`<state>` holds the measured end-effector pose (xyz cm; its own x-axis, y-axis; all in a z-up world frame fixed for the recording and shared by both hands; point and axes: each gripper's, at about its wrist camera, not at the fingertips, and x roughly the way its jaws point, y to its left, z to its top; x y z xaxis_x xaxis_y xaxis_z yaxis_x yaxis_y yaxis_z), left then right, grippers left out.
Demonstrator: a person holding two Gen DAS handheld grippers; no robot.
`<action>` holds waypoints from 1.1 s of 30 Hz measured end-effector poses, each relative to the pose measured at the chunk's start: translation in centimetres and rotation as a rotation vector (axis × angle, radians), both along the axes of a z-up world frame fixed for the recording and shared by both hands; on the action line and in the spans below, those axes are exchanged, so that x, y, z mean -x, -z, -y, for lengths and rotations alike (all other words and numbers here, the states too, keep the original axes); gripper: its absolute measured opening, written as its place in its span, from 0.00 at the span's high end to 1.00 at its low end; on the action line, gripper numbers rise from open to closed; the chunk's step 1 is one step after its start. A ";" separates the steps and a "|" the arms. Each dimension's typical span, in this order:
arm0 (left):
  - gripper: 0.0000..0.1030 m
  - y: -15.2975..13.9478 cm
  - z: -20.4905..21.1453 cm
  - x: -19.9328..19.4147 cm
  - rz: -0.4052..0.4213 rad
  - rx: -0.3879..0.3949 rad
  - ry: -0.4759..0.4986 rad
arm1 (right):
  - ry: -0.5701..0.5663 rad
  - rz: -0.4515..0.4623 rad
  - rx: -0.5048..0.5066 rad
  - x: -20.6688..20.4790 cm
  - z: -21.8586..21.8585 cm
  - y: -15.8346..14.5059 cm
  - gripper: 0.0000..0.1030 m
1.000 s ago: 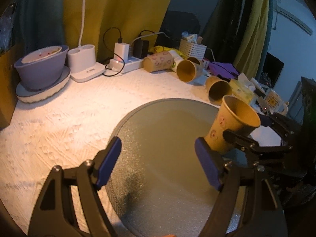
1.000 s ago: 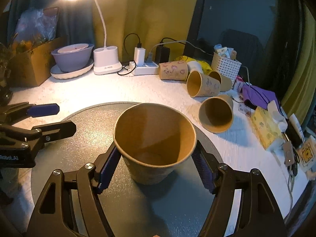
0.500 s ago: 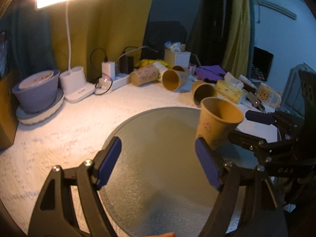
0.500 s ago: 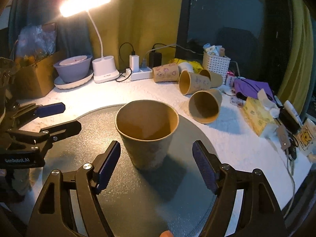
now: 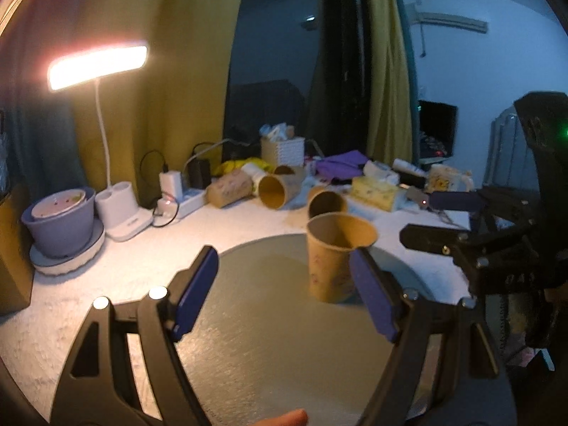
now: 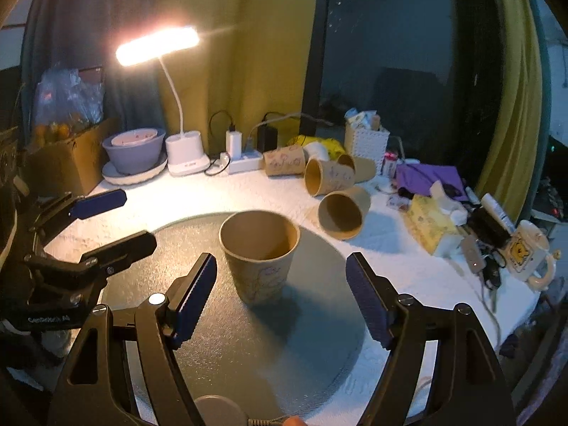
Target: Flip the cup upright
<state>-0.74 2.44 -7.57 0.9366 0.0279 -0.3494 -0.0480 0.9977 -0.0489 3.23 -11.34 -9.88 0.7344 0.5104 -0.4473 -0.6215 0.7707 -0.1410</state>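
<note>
Two grippers flank the scene: the left gripper (image 5: 284, 294) with jaws apart and empty, the right gripper (image 6: 280, 294) likewise. Between them the paper cup (image 6: 259, 255) stands upright on the round mat (image 6: 230, 348); light and crushable, it is best held gently mid-wall.

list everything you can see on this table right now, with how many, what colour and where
paper cup: 1, tan, upright on the mat
round mat: 1, grey, table centre
tipped paper cups: 4, tan, lying behind the mat
desk lamp: 1, white, lit, at the back
bowl: 1, purple, back left on a white plate
power strip: 1, white, back
basket: 1, white, back
tissue box: 1, yellow, right
mug: 1, cream, far right
left tool: 1, black, blue pads, open
right tool: 1, same, open, behind cup
</note>
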 end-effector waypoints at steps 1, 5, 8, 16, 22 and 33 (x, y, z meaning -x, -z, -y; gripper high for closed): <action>0.24 -0.3 0.1 0.1 0.005 0.005 0.012 | 0.008 0.009 -0.009 0.1 0.3 -0.4 0.24; 0.24 -1.6 0.5 0.6 0.022 0.000 0.036 | 0.032 0.025 -0.045 0.6 1.5 -1.8 0.24; 0.24 -2.6 0.9 1.2 0.043 -0.012 0.035 | 0.048 0.030 -0.075 1.0 2.4 -2.7 0.24; 0.24 -4.0 1.1 2.8 0.144 -0.038 0.052 | 0.063 0.050 -0.172 2.6 4.2 -3.9 0.24; 0.23 -3.4 0.9 2.5 0.127 -0.026 0.053 | 0.057 0.046 -0.164 3.4 3.2 -2.4 0.24; 0.23 -3.2 1.1 2.5 0.124 -0.025 0.065 | 0.060 0.035 -0.146 3.1 3.0 -1.9 0.24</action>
